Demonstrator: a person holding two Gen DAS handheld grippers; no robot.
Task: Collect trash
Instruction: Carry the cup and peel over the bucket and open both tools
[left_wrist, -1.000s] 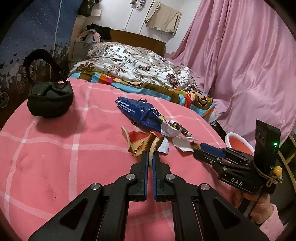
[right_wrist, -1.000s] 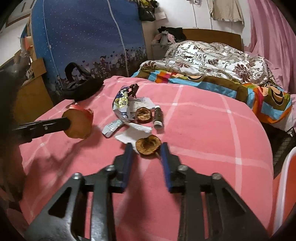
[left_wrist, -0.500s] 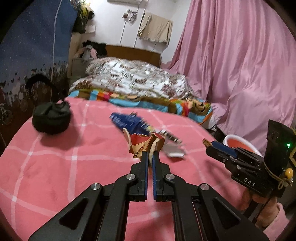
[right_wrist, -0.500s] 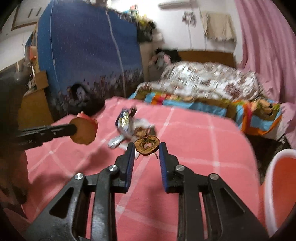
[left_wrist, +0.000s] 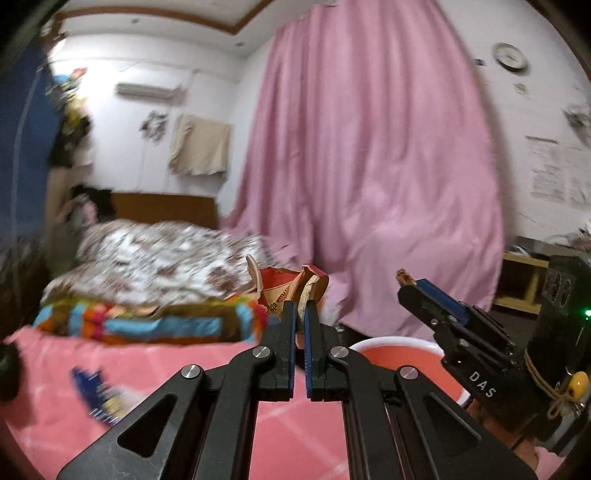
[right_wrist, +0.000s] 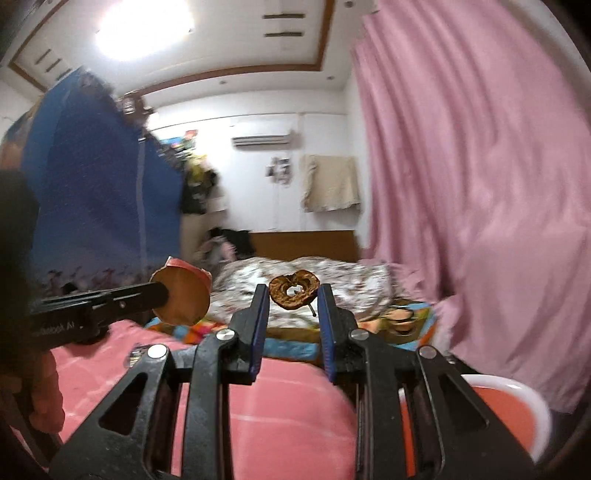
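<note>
The left gripper is seen with its jaws pressed together on a torn red and tan paper cup, which is pinched at its lower edge and held in the air above the pink checked bedspread. From the right wrist view the same crushed cup shows its round tan bottom at the tip of the left gripper, to the left of the right gripper's fingers. The right gripper is held about half spread, and a dried, brown, ring-shaped piece of fruit with a short stem is clamped between its blue pads, clear of the bed. In the left wrist view the right gripper is seen from the side, with only a brown edge of the fruit visible at its tip.

A white-rimmed red plastic bin is seen just below and beyond both grippers, at the right edge of the bed. A blue snack wrapper, blurred, is left lying on the bedspread at lower left.

Farther off, a striped multicoloured blanket and a brown-patterned quilt are spread across the bed. Behind these, a wooden headboard, a pink curtain and a wall air conditioner are seen.
</note>
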